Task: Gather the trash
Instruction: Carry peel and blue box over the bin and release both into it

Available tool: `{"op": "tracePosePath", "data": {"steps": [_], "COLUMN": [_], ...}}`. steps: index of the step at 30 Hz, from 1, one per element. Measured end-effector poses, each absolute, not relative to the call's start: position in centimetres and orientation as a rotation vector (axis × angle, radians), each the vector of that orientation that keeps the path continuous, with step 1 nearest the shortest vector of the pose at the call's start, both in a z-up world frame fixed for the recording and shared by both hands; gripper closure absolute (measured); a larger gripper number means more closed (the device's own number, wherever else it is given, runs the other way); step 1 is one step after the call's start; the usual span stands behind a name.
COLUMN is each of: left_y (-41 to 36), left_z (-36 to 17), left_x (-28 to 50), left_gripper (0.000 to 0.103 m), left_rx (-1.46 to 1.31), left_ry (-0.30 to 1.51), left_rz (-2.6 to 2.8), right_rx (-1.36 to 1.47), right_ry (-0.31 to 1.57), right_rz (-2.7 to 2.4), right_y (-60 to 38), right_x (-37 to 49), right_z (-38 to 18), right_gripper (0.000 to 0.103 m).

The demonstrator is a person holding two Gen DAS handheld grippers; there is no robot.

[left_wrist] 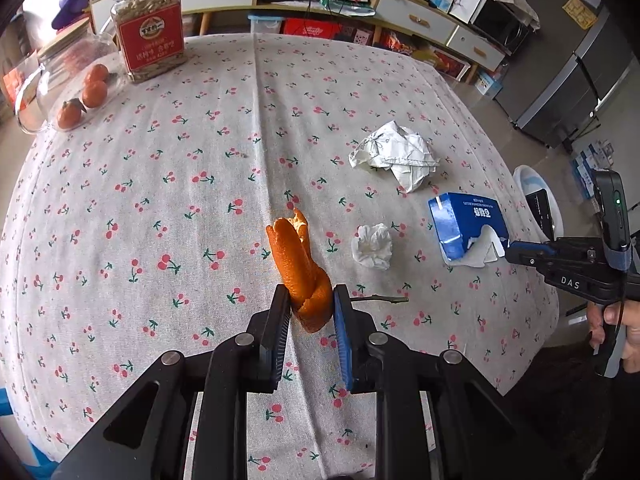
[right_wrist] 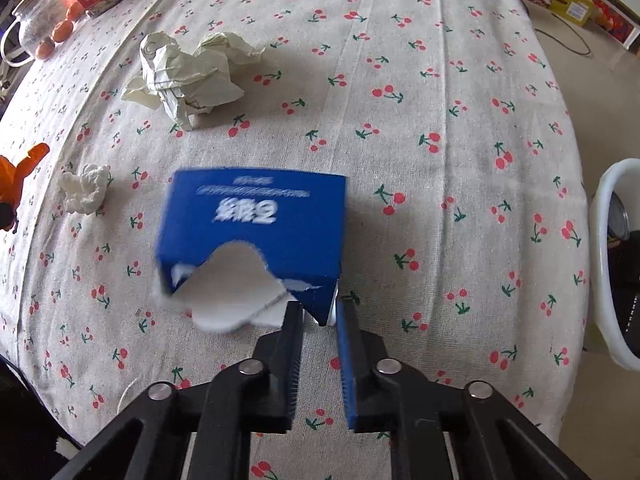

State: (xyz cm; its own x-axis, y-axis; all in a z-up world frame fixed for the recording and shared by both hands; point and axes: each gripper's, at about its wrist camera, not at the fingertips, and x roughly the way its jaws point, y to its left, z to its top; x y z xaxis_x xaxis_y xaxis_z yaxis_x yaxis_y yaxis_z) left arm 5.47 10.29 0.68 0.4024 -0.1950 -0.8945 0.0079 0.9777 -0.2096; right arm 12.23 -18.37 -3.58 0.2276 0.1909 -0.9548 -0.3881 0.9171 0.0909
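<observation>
My left gripper is shut on a curled orange peel and holds it upright over the cherry-print tablecloth. My right gripper is shut on the near corner of a torn blue tissue box, which looks blurred and tilted. From the left wrist view the same box lies at the right with the right gripper at its edge. A big crumpled paper and a small white tissue wad lie loose on the cloth.
A white bin stands off the table's right edge. At the far left are a red-labelled jar, a glass jar on its side and tangerines. A thin twig lies near the left gripper.
</observation>
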Motion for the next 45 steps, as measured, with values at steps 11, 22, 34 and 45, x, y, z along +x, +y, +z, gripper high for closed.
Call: {"op": "tracePosePath", "data": {"steps": [11,22,34,45], "left_y": [8.9,8.3,7.9,6.8], "left_z": [1.0,0.3,-0.7,0.3], "left_x": [6.0,6.4,7.4,7.9], "left_gripper": [0.081,0.081,0.081,0.081], "left_rx": [-0.190,-0.185,-0.169,-0.172], "left_ry": [1.145,1.172,1.200,1.168], "left_rz": [-0.147,-0.166,-0.170,-0.180], "right_rx": [-0.069,-0.409,-0.497,-0.350], "right_ry": [1.224,1.179,1.174,1.224], "right_rz": [0.410,0.520,0.586,0.527], "right_y": [-20.8,-15.5,-12.9,-15.2], "right_x": [12.5,13.7,16.8,17.1], "right_z": [-1.0,-2.5,-4.9,-3.2], "right_gripper": [0.088,0.024,0.043,0.049]}}
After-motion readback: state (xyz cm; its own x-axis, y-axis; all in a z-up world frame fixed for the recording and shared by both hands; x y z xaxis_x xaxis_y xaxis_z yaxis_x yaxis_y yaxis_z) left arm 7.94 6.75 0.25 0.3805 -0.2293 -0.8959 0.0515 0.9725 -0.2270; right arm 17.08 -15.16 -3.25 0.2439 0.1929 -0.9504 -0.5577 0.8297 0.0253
